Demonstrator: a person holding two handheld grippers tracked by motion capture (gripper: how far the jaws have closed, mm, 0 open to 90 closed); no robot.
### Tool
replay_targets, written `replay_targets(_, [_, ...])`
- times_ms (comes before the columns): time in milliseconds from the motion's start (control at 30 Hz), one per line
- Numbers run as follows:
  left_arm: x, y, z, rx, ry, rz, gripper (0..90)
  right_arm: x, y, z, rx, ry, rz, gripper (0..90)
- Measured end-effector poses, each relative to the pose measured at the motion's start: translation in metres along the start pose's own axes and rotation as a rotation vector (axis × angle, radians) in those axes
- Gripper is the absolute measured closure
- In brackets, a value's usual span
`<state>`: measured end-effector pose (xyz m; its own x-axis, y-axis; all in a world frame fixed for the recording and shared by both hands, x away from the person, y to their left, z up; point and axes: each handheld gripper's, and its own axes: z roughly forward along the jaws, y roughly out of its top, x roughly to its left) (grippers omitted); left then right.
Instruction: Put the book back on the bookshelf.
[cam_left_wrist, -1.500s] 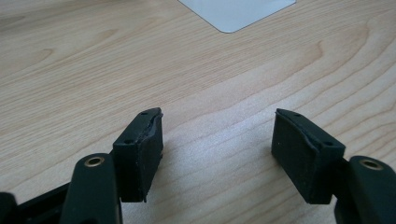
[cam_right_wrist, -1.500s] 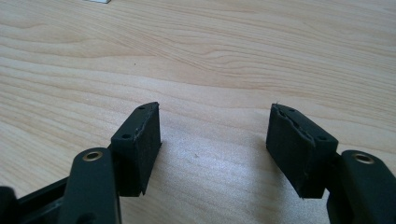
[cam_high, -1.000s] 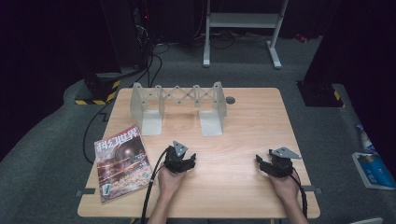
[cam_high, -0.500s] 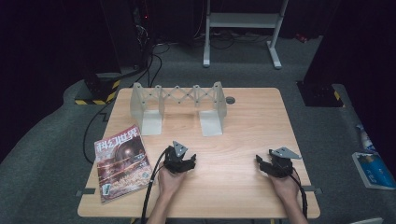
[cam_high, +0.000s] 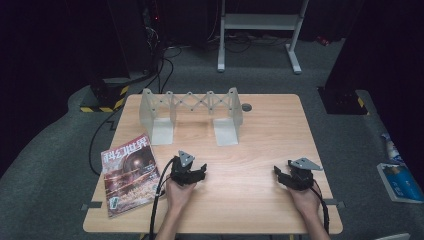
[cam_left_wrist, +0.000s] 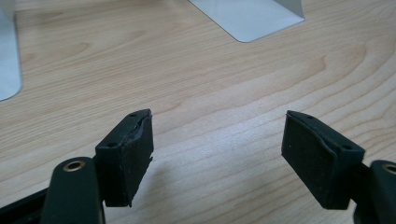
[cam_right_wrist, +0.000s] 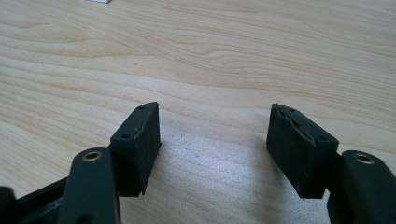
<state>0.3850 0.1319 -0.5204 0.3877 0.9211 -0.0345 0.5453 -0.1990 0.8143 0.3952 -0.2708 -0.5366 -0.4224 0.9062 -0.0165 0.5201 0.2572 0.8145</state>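
My left gripper (cam_high: 199, 171) rests low over the wooden table (cam_high: 270, 130) at front left, in a person's hand. Its jaws have just been opening and stand wide apart, with only bare wood between them (cam_left_wrist: 217, 140). At front right my right gripper (cam_high: 280, 176) sits in the other hand, also open over bare wood (cam_right_wrist: 214, 135). A grey folding rack (cam_high: 192, 106) with two white base plates stands upright at the back of the table. One base plate's corner (cam_left_wrist: 252, 16) lies ahead of the left jaws.
A magazine (cam_high: 129, 172) lies at the table's front left, just left of the left gripper. A small dark round disc (cam_high: 246, 107) sits right of the rack. On the floor are cables (cam_high: 160, 70), a white stand (cam_high: 260, 22) and a blue packet (cam_high: 397, 176).
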Motion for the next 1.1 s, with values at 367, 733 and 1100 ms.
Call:
replay_targets(367, [0.012, 0.001, -0.016, -0.004, 0.037, -0.062, 26.0, 0.0, 0.0, 0.0, 0.0, -0.002, 0.0, 34.7])
replay_targets(733, [0.037, -0.004, -0.038, 0.004, 0.106, -0.066, 23.5, 0.0, 0.0, 0.0, 0.0, -0.002, -0.001, 34.7])
replay_targets(1100, [0.062, -0.011, -0.053, -0.016, 0.118, -0.152, 20.7, 0.0, 0.0, 0.0, 0.0, -0.001, -0.002, 34.7])
